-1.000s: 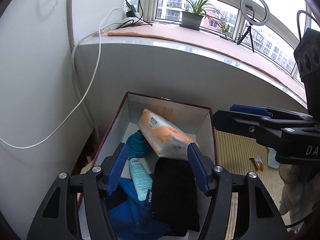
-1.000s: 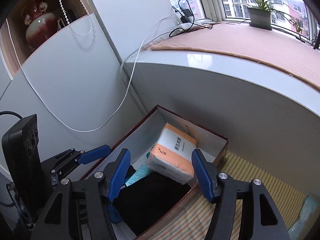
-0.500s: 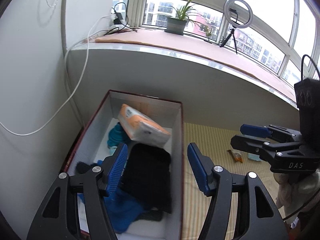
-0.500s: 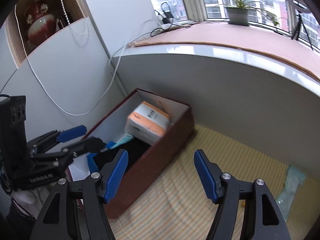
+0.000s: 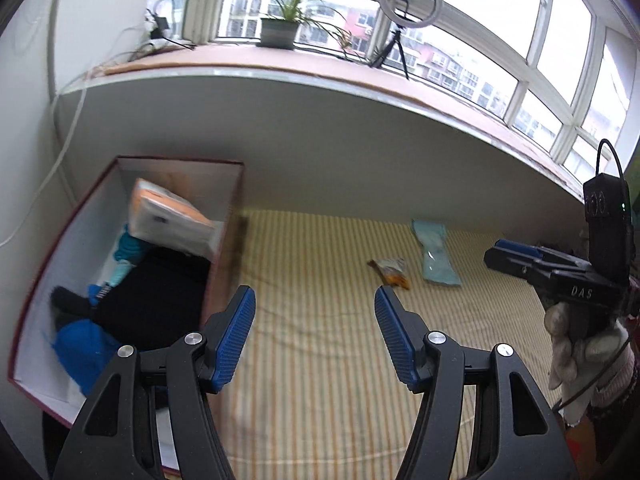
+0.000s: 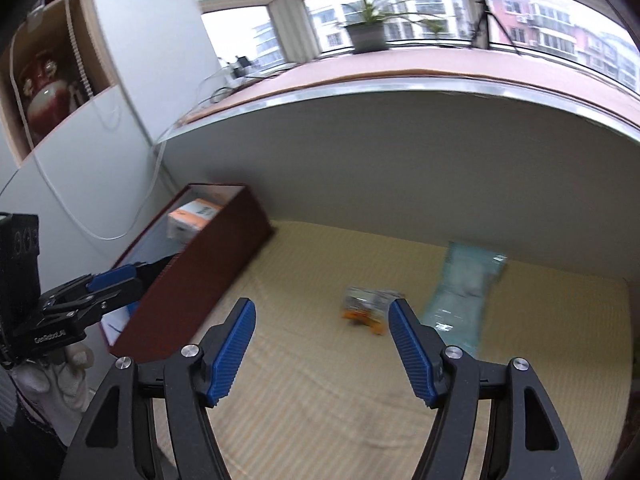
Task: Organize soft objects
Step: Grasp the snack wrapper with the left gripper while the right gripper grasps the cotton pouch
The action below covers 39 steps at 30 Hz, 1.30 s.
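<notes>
Left wrist view looks down into the open box (image 5: 224,216): an orange-and-white tissue pack (image 5: 168,220) leans at the far end, a black cloth (image 5: 156,300) lies mid-box, and a blue cloth (image 5: 80,348) sits at the near end. The right wrist view shows only the box's dark red outer wall and the top of the tissue pack (image 6: 192,216).

The right wrist view alone shows a wall niche holding a red vase (image 6: 44,100).

On the striped mat (image 5: 320,360), well apart from the box, lie a pale teal packet (image 6: 460,296), flat and elongated, and just beside it a small orange snack wrapper (image 6: 364,308), blurred.

Left gripper (image 5: 316,336): jaws spread, nothing between them. Right gripper (image 6: 320,348): jaws opening, empty, above the mat near the wrapper. Gloved hands hold both.
</notes>
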Available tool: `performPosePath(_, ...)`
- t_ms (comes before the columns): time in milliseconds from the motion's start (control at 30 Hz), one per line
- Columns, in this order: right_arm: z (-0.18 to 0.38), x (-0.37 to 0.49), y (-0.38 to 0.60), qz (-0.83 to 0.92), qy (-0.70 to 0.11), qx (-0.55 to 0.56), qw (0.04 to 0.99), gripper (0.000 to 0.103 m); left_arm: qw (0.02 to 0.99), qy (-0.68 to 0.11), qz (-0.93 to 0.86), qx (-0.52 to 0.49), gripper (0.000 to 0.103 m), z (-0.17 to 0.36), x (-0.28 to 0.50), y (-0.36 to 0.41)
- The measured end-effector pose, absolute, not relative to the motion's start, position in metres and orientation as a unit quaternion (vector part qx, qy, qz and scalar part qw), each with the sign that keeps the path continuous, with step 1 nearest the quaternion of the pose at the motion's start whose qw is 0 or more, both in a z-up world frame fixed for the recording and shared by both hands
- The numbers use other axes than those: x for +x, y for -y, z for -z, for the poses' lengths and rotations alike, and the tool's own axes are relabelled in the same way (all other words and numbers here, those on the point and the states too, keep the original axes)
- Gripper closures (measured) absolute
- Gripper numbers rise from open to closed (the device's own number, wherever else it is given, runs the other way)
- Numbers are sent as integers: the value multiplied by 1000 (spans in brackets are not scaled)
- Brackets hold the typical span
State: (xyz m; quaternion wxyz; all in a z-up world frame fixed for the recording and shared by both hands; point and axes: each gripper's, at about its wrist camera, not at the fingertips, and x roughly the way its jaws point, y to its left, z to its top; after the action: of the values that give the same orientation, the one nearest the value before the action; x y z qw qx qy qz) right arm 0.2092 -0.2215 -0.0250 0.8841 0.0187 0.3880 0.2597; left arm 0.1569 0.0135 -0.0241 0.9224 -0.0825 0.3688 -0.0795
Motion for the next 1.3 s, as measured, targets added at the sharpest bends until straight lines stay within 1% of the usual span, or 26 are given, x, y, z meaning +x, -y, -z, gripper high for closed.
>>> performPosePath(33,27,210,231,-250,-391,23,886,28,920,-374,84,-79,41,28,160,-7)
performPosePath(67,30,213,240,-240,-395,28,886,27,918,-379,89,-77,41,31,163,-2)
performPosePath(200,43,228,271,-193,-412,34,890,27,911,-394,105,-67,41,44,178,24)
performPosePath(367,59,256,283,-167,-439,52,881,27,901,-415,119,-48,41,63,200,59)
performPosePath(767,97,315,267,-105,-475,34,873,27,886,-448,120,-23,41,102,259,110)
performPosePath(1200,122,349,261,-91,-506,44,857,27,884,-458,93,12,40,130,283,130)
performPosePath(1233,122,349,258,-92,-507,42,856,27,883,-461,93,16,40,134,284,131)
performPosePath(1300,127,353,254,-92,-513,30,853,27,886,-454,88,25,36,135,285,134)
